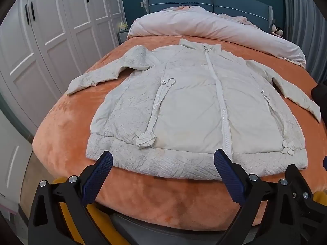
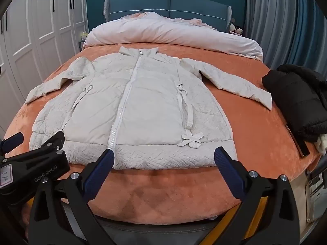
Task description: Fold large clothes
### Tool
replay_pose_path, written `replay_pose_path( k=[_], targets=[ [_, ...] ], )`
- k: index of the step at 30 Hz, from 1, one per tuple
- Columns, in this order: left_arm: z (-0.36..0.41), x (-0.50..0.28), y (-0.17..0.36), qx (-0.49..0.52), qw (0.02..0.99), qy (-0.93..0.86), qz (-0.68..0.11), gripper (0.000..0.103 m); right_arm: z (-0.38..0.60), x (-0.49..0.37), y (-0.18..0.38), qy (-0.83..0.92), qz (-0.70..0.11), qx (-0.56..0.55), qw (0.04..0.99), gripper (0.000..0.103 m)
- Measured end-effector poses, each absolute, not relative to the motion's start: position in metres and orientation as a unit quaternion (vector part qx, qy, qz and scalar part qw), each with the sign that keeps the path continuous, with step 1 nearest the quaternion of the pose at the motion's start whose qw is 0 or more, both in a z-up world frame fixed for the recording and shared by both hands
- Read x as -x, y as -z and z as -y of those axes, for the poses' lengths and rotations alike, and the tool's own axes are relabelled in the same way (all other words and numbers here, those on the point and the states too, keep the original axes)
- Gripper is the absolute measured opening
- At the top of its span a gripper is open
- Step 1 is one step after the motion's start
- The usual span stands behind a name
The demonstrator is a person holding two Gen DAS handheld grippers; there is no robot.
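A white quilted jacket (image 1: 190, 110) lies flat and zipped, front up, on the orange bed cover (image 1: 67, 134), collar far, hem near, both sleeves spread out. It also shows in the right wrist view (image 2: 143, 112). My left gripper (image 1: 163, 163) is open and empty, hovering just short of the hem's left half. My right gripper (image 2: 163, 161) is open and empty, just short of the hem's right half. The left gripper's body (image 2: 34, 163) shows at the left of the right wrist view.
A black jacket (image 2: 298, 100) lies bunched at the bed's right edge, with a dark phone (image 2: 298, 143) beside it. A folded pink duvet (image 2: 173, 34) lies across the far end. White wardrobes (image 1: 51, 30) stand at the left and curtains (image 2: 286, 20) at the right.
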State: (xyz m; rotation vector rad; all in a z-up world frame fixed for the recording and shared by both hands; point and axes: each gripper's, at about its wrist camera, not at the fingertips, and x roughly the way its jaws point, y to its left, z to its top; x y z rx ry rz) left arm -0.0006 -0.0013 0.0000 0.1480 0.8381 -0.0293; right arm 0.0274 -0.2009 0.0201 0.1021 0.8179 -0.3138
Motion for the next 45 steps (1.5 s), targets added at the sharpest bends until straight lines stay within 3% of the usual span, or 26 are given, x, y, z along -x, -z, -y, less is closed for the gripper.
replay_pose_path(
  k=[45],
  targets=[
    [0.002,0.006,-0.002,-0.065,0.911,0.015,-0.406,0.094,0.2,-0.022,-0.022,0.153,-0.39,-0.052,0.906,0.096]
  ],
)
